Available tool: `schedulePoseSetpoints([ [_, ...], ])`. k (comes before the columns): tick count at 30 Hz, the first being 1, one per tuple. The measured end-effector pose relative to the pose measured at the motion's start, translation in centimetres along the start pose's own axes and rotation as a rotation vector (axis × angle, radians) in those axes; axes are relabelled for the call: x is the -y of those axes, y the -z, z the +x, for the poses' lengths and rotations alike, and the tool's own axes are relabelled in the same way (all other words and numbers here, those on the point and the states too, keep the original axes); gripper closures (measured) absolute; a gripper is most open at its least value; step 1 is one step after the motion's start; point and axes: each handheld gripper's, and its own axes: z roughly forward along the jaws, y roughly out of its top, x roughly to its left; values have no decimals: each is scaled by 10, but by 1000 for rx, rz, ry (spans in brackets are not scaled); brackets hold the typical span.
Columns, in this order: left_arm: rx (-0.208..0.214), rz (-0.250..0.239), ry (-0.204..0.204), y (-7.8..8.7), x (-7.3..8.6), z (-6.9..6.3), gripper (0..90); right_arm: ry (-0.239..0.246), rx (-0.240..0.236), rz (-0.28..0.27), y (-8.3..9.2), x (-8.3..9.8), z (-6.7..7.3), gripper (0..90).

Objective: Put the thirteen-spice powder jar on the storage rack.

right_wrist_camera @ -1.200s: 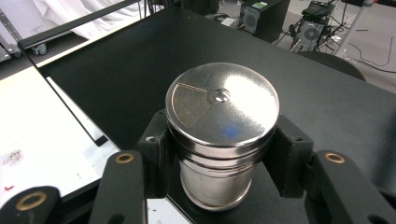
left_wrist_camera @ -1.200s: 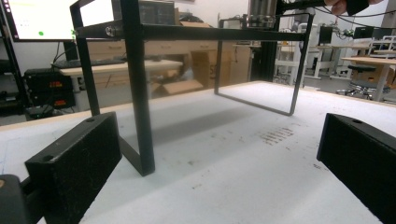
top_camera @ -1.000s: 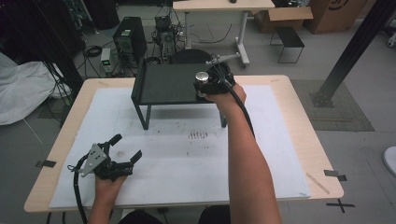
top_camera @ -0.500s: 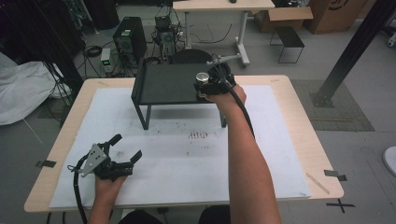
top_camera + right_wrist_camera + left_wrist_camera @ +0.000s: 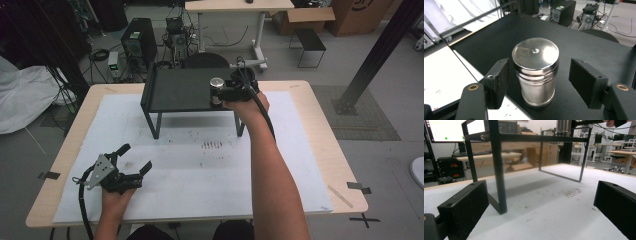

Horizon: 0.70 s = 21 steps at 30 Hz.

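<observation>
My right gripper (image 5: 220, 93) sits at the near right corner of the black shelf (image 5: 180, 90), just above the middle of the high view. A metal canister (image 5: 535, 71) stands upright between its jaws. In the right gripper view it fills the centre of the frame, flat lid up, base planted on the shelf top close to the front edge. The jaws have just been opening: a gap shows on each side between the pads and the canister wall, so nothing presses on it now and it stands on its own. I judge this to be the release, with the canister set on the raised shelf and my gripper letting it go. It stands straight, which suits a clean let-go, but so near the edge that a careless pull-back could knock it onto the worktop (image 5: 300, 165).

My left gripper (image 5: 131, 167) rests low on the white worktop at the lower left of the high view, well apart from the shelf. Its jaws stand wide apart with nothing between them, which the left gripper view confirms: bare sheet lies between the two black pads, and beyond them rise the shelf legs (image 5: 499, 182). I take it that this gripper is parked there to keep clear of the work at the shelf.
</observation>
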Motion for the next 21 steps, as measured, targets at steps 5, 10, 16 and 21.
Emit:
schedulePoseSetpoints([
  [5,-1,-1,0,0,0,0,4,-8,-10,-31,11,1,0,304],
  [10,-1,-1,0,0,0,0,4,-9,-24,-59,22,2,2,288],
  [16,-2,-3,-1,0,0,0,4,-10,-40,-101,36,5,2,268],
  [21,-1,-4,-1,0,0,0,4,-9,-55,-153,49,11,2,230],
])
